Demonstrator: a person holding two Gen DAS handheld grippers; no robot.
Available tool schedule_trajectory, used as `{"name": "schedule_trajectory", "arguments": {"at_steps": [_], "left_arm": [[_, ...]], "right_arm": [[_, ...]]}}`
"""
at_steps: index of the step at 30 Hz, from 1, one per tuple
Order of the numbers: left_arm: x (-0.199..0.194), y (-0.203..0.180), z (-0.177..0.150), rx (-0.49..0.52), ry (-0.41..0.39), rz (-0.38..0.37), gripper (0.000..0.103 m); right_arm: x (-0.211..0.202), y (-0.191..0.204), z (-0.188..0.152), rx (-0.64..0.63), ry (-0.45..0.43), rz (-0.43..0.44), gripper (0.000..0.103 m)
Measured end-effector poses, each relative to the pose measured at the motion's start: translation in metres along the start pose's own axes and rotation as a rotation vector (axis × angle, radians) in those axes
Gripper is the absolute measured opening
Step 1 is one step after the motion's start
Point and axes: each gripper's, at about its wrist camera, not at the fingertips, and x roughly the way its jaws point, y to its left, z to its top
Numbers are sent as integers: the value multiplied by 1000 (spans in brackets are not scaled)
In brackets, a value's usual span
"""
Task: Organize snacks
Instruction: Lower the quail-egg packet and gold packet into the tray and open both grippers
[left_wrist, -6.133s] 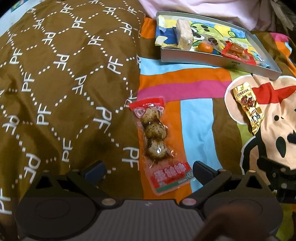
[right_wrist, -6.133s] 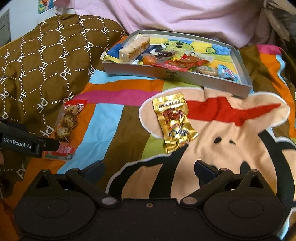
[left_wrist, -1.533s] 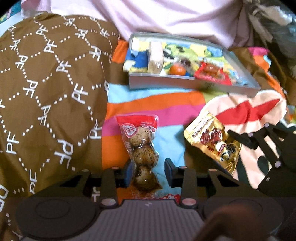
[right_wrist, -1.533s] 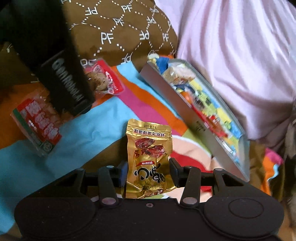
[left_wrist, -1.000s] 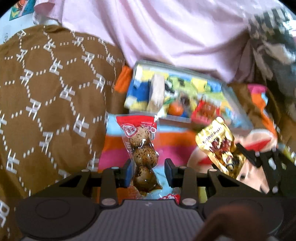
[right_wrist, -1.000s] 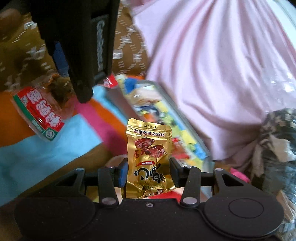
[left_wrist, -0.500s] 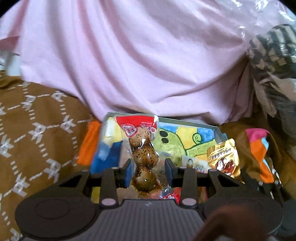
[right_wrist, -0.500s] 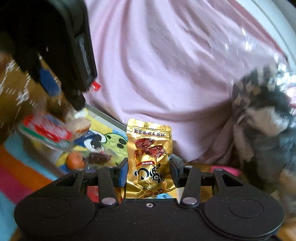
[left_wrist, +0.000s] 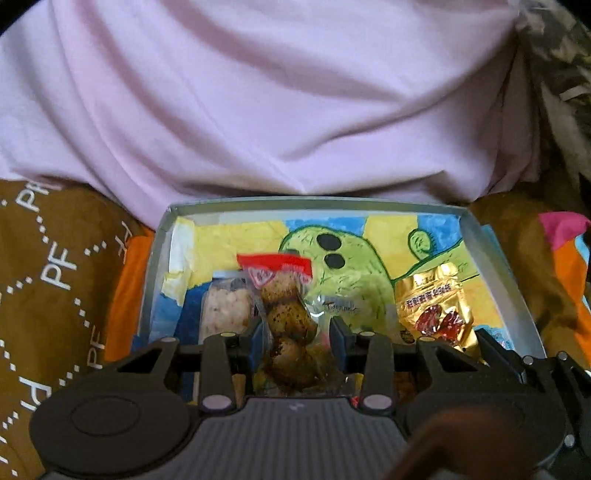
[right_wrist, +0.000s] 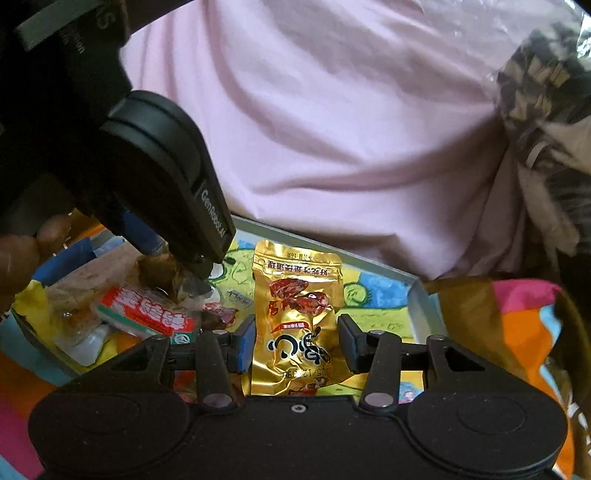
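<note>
The grey tray (left_wrist: 314, 202) with a cartoon lining lies straight ahead, against a pink cloth. My left gripper (left_wrist: 297, 332) is shut on the clear egg pack (left_wrist: 286, 310) with a red top and holds it over the tray's left half. In the right wrist view the egg pack's red label (right_wrist: 147, 306) hangs low over snacks in the tray (right_wrist: 421, 314). My right gripper (right_wrist: 295, 347) is shut on the gold pouch (right_wrist: 295, 314), upright above the tray's right half. That gold pouch (left_wrist: 436, 310) also shows in the left wrist view.
A wrapped pale cracker bar (left_wrist: 225, 306) and other small packets lie in the tray's left part. Pink cloth (left_wrist: 295, 110) rises behind it. A brown PF-patterned quilt (left_wrist: 55, 277) lies left, a striped blanket (left_wrist: 561, 258) right. A hand (right_wrist: 18, 258) holds the left gripper.
Both grippers have carried their packs forward from above the blanket to over the tray and lower. The tray now fills the view; neither grip has changed.
</note>
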Motion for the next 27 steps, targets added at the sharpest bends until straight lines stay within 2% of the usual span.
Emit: {"name": "schedule_trajectory", "arguments": {"at_steps": [5, 8, 9, 11, 16, 19, 27], "left_arm": [[6, 2, 0, 13, 21, 11, 46], [2, 2, 0, 16, 3, 23, 47], [1, 2, 2, 20, -6, 22, 49], [-4, 2, 3, 22, -25, 26, 61], [-18, 3, 2, 8, -68, 36, 72], [-30, 5, 0, -6, -99, 52, 82], [-71, 4, -1, -4, -187, 86, 98]], "right_arm": [[8, 1, -6, 13, 27, 13, 49], [7, 3, -8, 25, 26, 15, 50], [6, 1, -8, 31, 25, 18, 52], [5, 0, -7, 45, 24, 19, 57], [-1, -6, -3, 87, 9, 19, 66], [-10, -11, 1, 112, -14, 17, 77], [-48, -26, 15, 172, -79, 5, 96]]}}
